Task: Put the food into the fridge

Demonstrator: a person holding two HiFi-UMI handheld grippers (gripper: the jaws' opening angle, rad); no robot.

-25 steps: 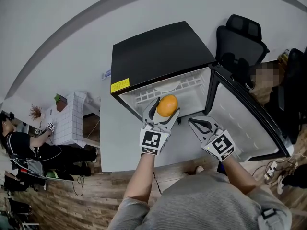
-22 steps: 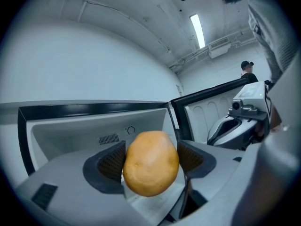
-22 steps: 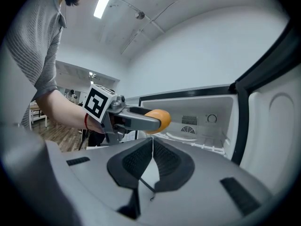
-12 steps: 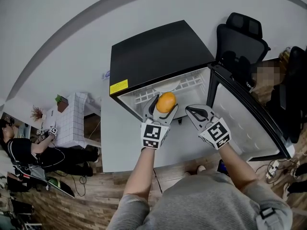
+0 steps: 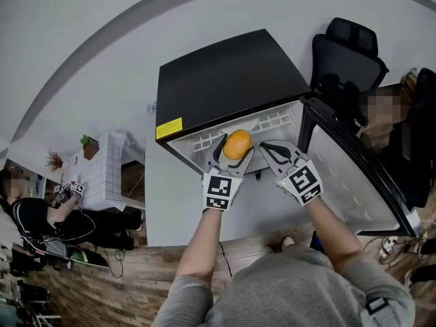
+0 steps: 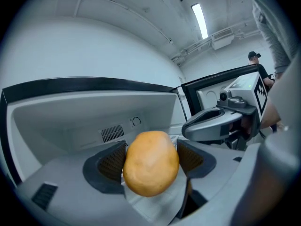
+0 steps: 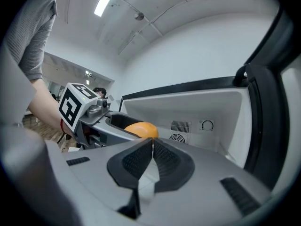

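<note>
An orange round fruit (image 5: 237, 144) (image 6: 150, 162) is clamped between the dark pads of my left gripper (image 5: 234, 150) (image 6: 151, 159), held at the mouth of the small black fridge (image 5: 225, 80). The fridge's white inside (image 6: 94, 121) shows a vent and a round dial on its back wall. My right gripper (image 5: 272, 150) (image 7: 151, 161) hangs just right of the fruit, jaws pressed together with nothing between them. From the right gripper view the fruit (image 7: 141, 129) peeks out behind the left gripper's body. The fridge door (image 5: 354, 176) stands swung open to the right.
A white wire shelf (image 5: 272, 122) lies inside the fridge top. A black office chair (image 5: 344, 53) stands behind the open door. At the far left are a white tiled stand (image 5: 102, 169) and a seated person (image 5: 34, 210). Cables lie on the wood floor at right.
Both grippers have moved forward toward the fridge opening. The right gripper shifted left and closer to the fruit. The left gripper still holds the fruit.
</note>
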